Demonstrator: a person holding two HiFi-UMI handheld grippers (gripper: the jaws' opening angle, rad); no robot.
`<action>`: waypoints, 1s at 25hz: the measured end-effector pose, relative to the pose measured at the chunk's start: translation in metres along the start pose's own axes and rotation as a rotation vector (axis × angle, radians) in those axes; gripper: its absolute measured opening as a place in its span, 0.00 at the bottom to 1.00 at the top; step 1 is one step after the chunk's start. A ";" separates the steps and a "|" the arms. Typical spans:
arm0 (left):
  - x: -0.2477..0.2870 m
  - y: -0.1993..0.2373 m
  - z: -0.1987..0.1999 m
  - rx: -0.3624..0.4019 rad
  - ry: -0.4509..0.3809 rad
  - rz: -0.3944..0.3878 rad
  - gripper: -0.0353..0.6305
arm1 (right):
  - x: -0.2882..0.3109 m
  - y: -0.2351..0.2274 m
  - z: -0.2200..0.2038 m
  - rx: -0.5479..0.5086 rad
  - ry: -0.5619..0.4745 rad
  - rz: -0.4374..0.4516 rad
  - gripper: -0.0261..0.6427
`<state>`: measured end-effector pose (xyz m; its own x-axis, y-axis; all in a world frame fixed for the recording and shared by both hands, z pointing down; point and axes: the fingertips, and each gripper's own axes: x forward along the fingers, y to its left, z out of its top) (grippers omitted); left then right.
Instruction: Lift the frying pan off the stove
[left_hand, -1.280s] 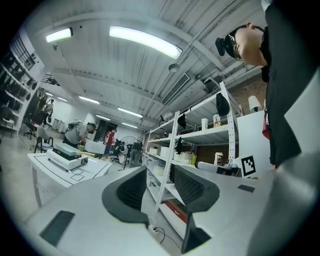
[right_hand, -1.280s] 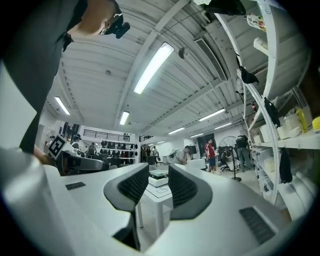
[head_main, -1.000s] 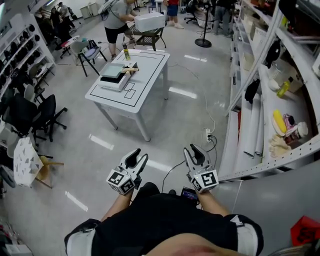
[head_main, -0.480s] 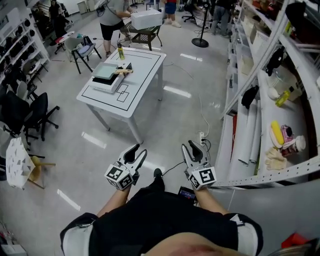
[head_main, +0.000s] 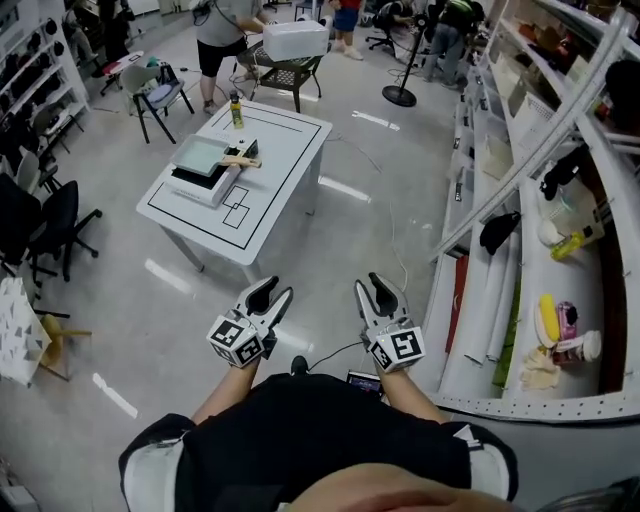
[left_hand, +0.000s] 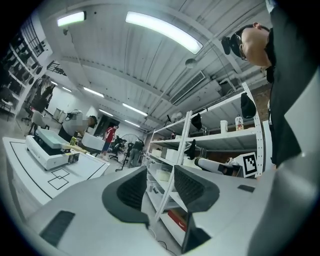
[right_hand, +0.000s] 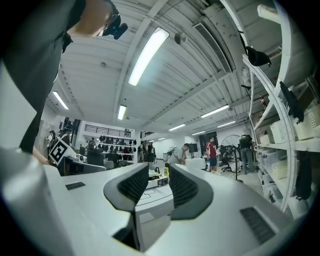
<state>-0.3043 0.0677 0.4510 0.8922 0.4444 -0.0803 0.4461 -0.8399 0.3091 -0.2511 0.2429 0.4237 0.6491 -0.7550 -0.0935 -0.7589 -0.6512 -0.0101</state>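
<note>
The frying pan (head_main: 201, 154), flat and grey-green with a wooden handle (head_main: 240, 160), sits on a white stove (head_main: 208, 181) on a white table (head_main: 270, 190) several steps ahead. The left gripper view shows the same stove (left_hand: 46, 150) far off at the left. My left gripper (head_main: 272, 294) and right gripper (head_main: 376, 291) are held in front of the person's body, over the floor and well short of the table. Each has a gap between its jaws and nothing in it. The right gripper (right_hand: 159, 187) points toward the table.
A yellow bottle (head_main: 236, 110) stands at the table's far end. Behind it a person (head_main: 222, 30) stands by a white box (head_main: 295, 40) on a black cart. Metal shelving (head_main: 520, 230) lines the right side, chairs (head_main: 45, 225) the left. A cable (head_main: 395, 240) crosses the floor ahead.
The person has walked forward: the table and shelving have slid nearer and lower in the head view. Both grippers stay out in front, their jaws about the same width.
</note>
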 end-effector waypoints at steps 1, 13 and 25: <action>0.008 0.008 0.003 0.001 -0.010 -0.005 0.33 | 0.010 -0.004 0.000 -0.003 -0.002 0.000 0.23; 0.086 0.092 -0.002 -0.058 -0.015 0.022 0.33 | 0.088 -0.064 -0.028 0.005 0.018 -0.003 0.23; 0.226 0.145 0.034 -0.008 -0.051 0.181 0.33 | 0.208 -0.207 -0.025 0.052 -0.038 0.156 0.23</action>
<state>-0.0354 0.0361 0.4450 0.9604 0.2694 -0.0705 0.2774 -0.9022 0.3302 0.0425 0.2186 0.4310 0.5210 -0.8427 -0.1356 -0.8529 -0.5202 -0.0439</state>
